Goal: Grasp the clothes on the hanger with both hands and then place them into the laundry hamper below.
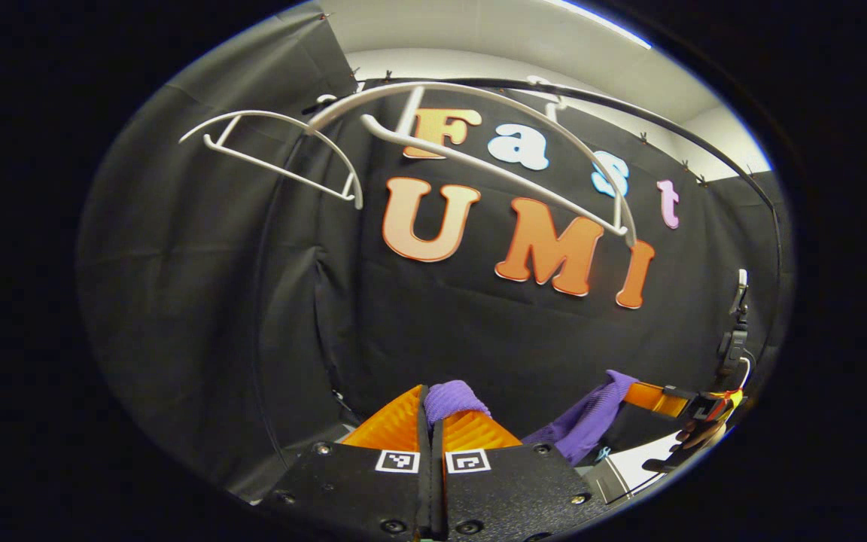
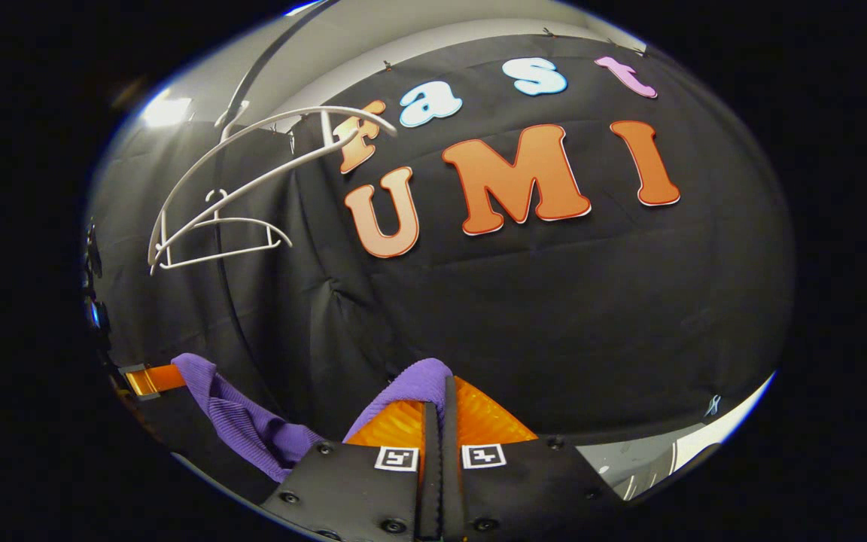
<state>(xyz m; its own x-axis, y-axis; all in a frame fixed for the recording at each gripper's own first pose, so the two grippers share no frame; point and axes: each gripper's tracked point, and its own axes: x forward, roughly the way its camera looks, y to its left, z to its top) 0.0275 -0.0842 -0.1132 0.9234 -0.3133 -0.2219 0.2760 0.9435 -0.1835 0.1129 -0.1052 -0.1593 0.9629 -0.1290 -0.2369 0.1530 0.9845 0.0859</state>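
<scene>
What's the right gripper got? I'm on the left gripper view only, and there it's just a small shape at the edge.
Observer: In the right gripper view, the right gripper has both fingers closed together on a fold of the purple garment. The fold bulges out just above the fingertips.
Operator: Is the cloth taut between the two grippers?
Observer: No. From the right gripper view it drops from the left gripper in a slack, ribbed band and passes low beside the right gripper's body.
</scene>
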